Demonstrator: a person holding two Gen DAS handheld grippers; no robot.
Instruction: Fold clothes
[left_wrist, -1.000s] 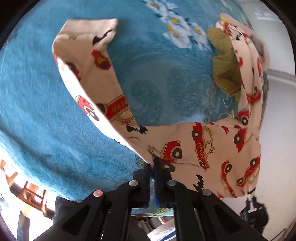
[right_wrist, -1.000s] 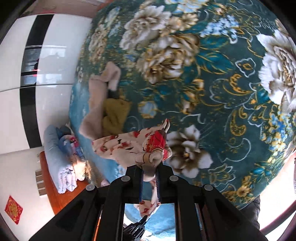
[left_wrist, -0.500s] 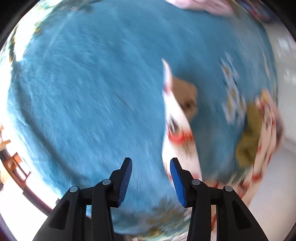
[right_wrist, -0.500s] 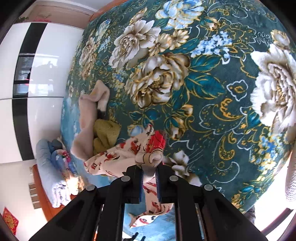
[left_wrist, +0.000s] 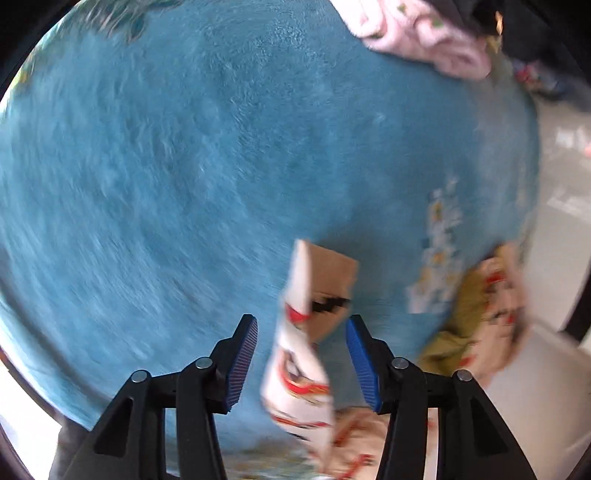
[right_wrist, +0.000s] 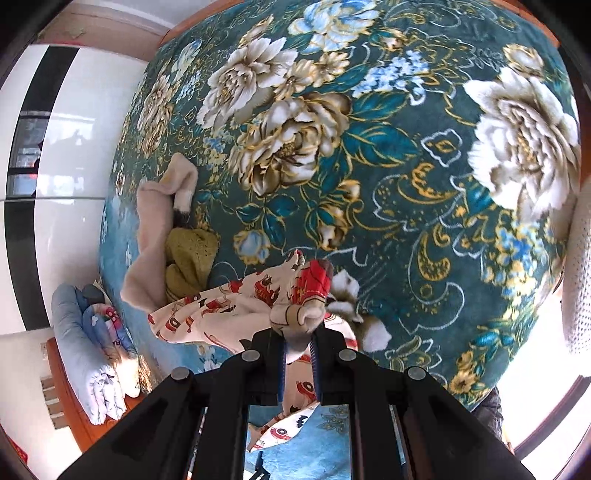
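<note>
The cream garment with red car prints (left_wrist: 303, 350) hangs blurred between the open fingers of my left gripper (left_wrist: 301, 363), above the blue blanket (left_wrist: 184, 166); the jaws do not touch it. In the right wrist view, my right gripper (right_wrist: 297, 349) is shut on a bunched edge of the same car-print garment (right_wrist: 258, 299), which trails left over the floral blanket (right_wrist: 388, 166) and hangs below the jaws.
A beige garment (right_wrist: 151, 236) and an olive knit piece (right_wrist: 188, 254) lie beside the car-print garment; the olive piece also shows in the left view (left_wrist: 458, 328). A pink fleece item (left_wrist: 424, 33) lies at the far edge. Folded bedding (right_wrist: 88, 350) sits on a wooden stand.
My left gripper has opened and let go of the car-print garment, then swung across the blue blanket. My right gripper keeps its hold and has shifted slightly over the floral blanket.
</note>
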